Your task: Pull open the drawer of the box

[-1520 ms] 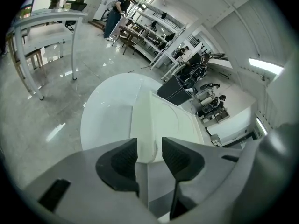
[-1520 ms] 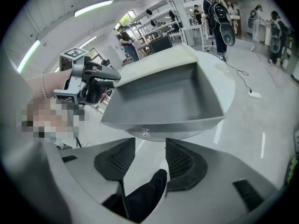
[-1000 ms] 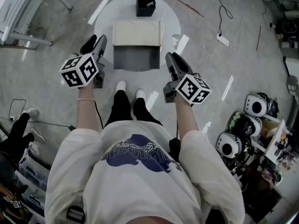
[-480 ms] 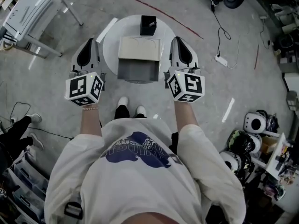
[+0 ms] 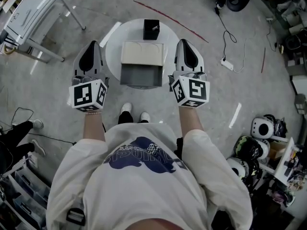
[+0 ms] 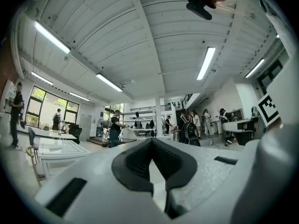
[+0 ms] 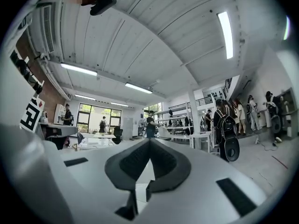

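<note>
A box with a beige top (image 5: 143,53) stands on a round white table (image 5: 114,44). Its grey drawer (image 5: 140,75) is pulled out toward me, and I see nothing inside it. My left gripper (image 5: 90,56) is held to the left of the box, off the table edge. The right gripper (image 5: 187,53) is level with it on the other side. Both point up, away from the box, and touch nothing. In the left gripper view the jaws (image 6: 152,146) are shut and empty against the ceiling. The right gripper (image 7: 149,143) is likewise shut on nothing.
A small black box (image 5: 151,29) sits on the table behind the beige box. A metal-framed stand (image 5: 29,11) is at the far left, and a power strip (image 5: 227,63) with cables lies to the right. Helmets (image 5: 261,126) crowd the right edge. My feet (image 5: 125,109) are under the table's near rim.
Both grippers have risen and moved forward from beside the drawer's front corners to either side of the box. Their jaws have gone from open to shut. The drawer stays pulled out.
</note>
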{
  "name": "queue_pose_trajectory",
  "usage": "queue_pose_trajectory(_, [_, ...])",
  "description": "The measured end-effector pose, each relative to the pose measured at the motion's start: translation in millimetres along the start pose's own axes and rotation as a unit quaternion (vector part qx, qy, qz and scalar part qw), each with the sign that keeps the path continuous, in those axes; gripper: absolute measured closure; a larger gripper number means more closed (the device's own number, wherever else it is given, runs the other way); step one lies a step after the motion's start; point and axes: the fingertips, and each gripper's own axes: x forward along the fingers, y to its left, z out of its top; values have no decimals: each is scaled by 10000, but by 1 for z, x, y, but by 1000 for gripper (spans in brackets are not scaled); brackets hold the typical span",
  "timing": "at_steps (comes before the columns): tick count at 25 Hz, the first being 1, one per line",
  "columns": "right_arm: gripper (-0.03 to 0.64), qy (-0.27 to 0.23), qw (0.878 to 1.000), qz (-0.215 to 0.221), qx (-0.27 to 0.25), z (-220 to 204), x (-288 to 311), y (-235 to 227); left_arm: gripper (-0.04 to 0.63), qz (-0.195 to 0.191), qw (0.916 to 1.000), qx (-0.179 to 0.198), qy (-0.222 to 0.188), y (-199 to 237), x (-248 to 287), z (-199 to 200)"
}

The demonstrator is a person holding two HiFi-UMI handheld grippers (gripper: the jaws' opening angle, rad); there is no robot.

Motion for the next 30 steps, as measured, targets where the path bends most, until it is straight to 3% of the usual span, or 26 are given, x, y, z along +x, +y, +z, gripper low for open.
queue_pose_trajectory(13, [620, 208, 9988, -60, -434, -6, 0, 3, 588, -144, 9998, 102, 52, -6, 6, -2])
queue_pose_trajectory(30, [620, 117, 9983, 26, -575, 2, 2, 8, 588, -61, 9999, 101, 57, 1, 5, -3])
